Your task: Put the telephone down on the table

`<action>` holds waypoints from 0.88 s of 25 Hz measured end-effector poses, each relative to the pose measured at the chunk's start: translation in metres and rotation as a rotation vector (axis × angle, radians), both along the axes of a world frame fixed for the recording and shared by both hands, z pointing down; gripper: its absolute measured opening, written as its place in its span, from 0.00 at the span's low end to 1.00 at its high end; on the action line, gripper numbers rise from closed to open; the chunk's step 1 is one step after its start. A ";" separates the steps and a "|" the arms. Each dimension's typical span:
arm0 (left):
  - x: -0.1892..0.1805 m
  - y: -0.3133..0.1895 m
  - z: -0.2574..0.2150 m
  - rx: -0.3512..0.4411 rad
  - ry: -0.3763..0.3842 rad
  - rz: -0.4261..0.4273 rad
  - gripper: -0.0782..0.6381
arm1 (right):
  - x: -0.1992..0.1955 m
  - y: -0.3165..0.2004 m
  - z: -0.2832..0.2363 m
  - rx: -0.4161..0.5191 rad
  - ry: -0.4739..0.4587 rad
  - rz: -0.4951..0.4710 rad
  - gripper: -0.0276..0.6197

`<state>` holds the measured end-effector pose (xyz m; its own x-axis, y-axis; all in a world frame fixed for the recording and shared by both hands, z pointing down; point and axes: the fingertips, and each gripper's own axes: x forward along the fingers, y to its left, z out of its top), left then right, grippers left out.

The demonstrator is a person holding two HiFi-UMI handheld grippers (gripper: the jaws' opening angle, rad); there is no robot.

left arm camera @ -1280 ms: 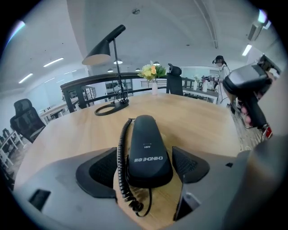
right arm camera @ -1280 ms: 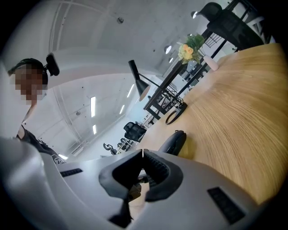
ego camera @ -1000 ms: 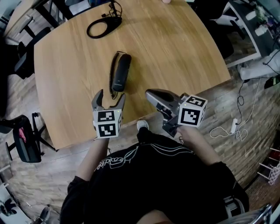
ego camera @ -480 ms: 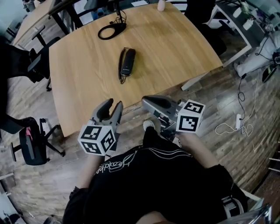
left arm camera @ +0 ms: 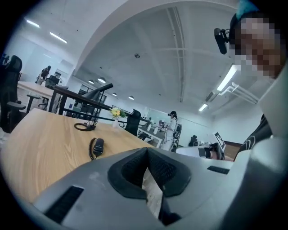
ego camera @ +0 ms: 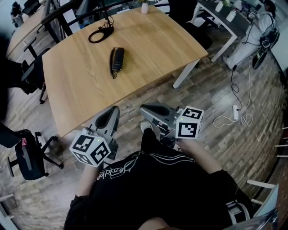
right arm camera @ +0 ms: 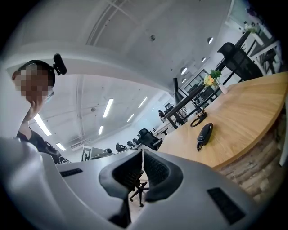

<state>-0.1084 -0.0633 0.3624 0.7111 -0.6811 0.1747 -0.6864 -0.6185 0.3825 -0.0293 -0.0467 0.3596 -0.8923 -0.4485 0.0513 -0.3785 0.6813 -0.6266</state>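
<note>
The black telephone handset (ego camera: 118, 59) lies flat on the wooden table (ego camera: 81, 90) with its coiled cord beside it, and nothing is touching it. Both grippers hang over the floor, off the table's near edge and well short of the phone. My left gripper (ego camera: 112, 113) is shut with nothing between its jaws. To its right, my right gripper (ego camera: 146, 109) is shut and empty too. The left gripper view shows the telephone (left arm camera: 97, 146) far beyond the gripper (left arm camera: 147, 150). In the right gripper view the telephone (right arm camera: 204, 134) also lies far beyond the gripper (right arm camera: 142, 152).
A black looped cable (ego camera: 101, 34) and a small white vase (ego camera: 144, 6) sit at the table's far side. A black office chair (ego camera: 27, 157) stands on the floor at left. White cables (ego camera: 231, 117) trail on the floor at right. A person (left arm camera: 172, 130) stands in the distance.
Both grippers have drawn back from the table's near edge to over the floor, and the table looks farther away. The left jaws went from wide open to shut.
</note>
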 end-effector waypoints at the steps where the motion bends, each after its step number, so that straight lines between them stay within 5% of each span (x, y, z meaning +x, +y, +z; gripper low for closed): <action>1: 0.001 0.002 -0.001 -0.005 0.012 0.005 0.12 | 0.001 0.002 -0.001 -0.002 0.000 0.004 0.10; 22: 0.013 0.033 -0.016 -0.003 0.035 0.071 0.12 | -0.001 0.028 -0.017 0.033 0.021 0.017 0.10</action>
<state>-0.0953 -0.0307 0.3461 0.7630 -0.6285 0.1510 -0.6273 -0.6635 0.4077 -0.0304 -0.0184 0.3424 -0.8835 -0.4653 0.0548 -0.4029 0.6949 -0.5957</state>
